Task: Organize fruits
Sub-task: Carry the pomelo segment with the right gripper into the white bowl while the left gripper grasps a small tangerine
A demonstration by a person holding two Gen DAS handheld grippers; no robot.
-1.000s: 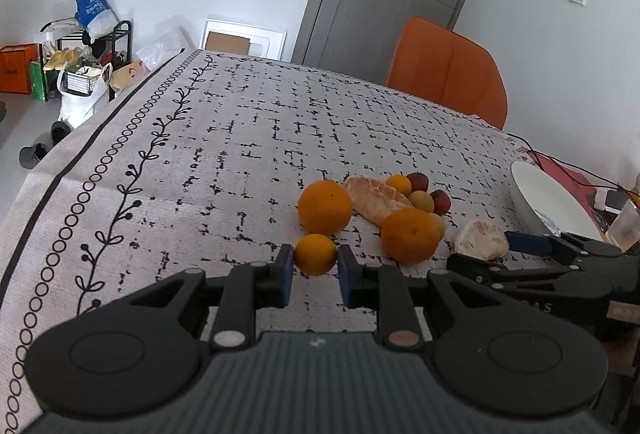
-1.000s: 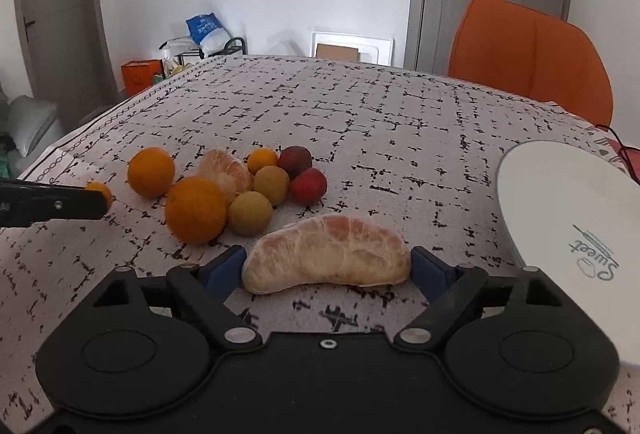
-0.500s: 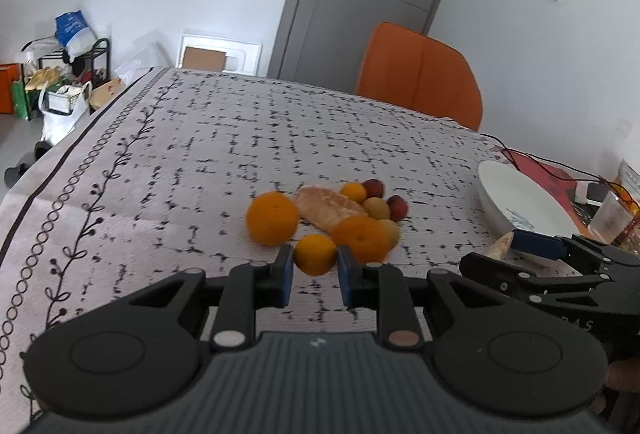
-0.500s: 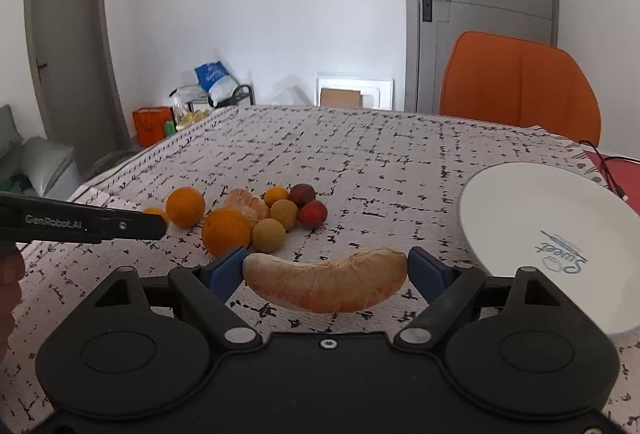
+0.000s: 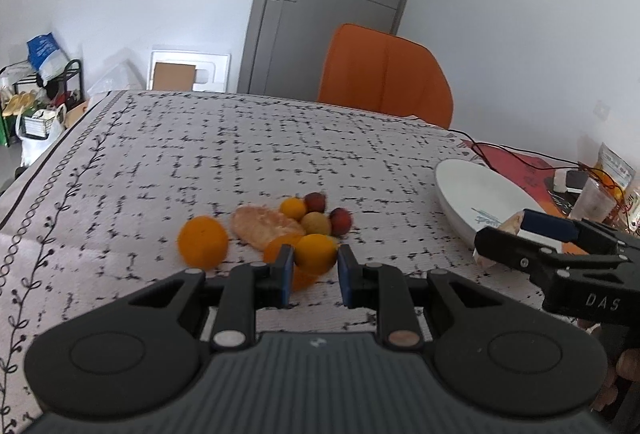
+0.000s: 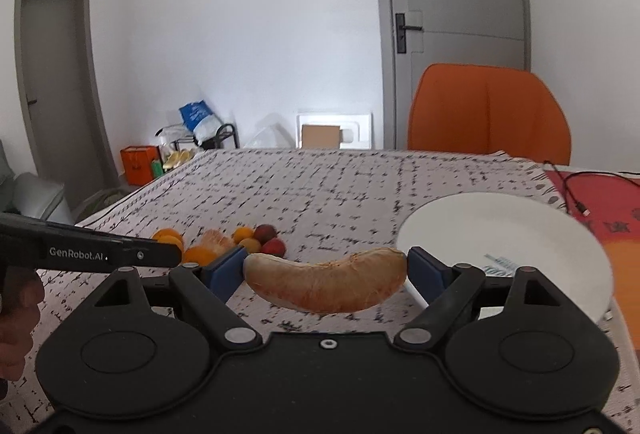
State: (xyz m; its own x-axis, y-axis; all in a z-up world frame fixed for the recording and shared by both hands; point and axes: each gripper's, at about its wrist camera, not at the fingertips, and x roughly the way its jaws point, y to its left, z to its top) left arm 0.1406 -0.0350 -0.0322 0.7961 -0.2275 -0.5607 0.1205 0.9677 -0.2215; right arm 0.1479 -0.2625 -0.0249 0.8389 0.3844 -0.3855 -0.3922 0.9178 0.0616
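Observation:
My left gripper (image 5: pixel 313 270) is shut on a small orange (image 5: pixel 315 254), held above the cloth in front of the fruit pile. My right gripper (image 6: pixel 325 276) is shut on a long peeled pomelo segment (image 6: pixel 325 286), lifted off the table just left of the white plate (image 6: pixel 520 230). In the left wrist view that gripper (image 5: pixel 520 238) hangs at the near rim of the plate (image 5: pixel 472 190). On the cloth lie a large orange (image 5: pixel 203 242), another pomelo segment (image 5: pixel 264 228), a second orange partly hidden behind my fingers, and several small yellow and red fruits (image 5: pixel 316 212).
An orange chair (image 5: pixel 384 74) stands at the table's far edge. Cables, a red mat (image 5: pixel 512 158), a plastic cup (image 5: pixel 594 200) and a snack packet lie right of the plate. The table's left edge (image 5: pixel 40 170) drops to the floor beside a rack with bags.
Both grippers rose and moved right with their fruit. The pomelo segment left the cloth and now hangs beside the plate; the small orange shifted from left of the pile to in front of it.

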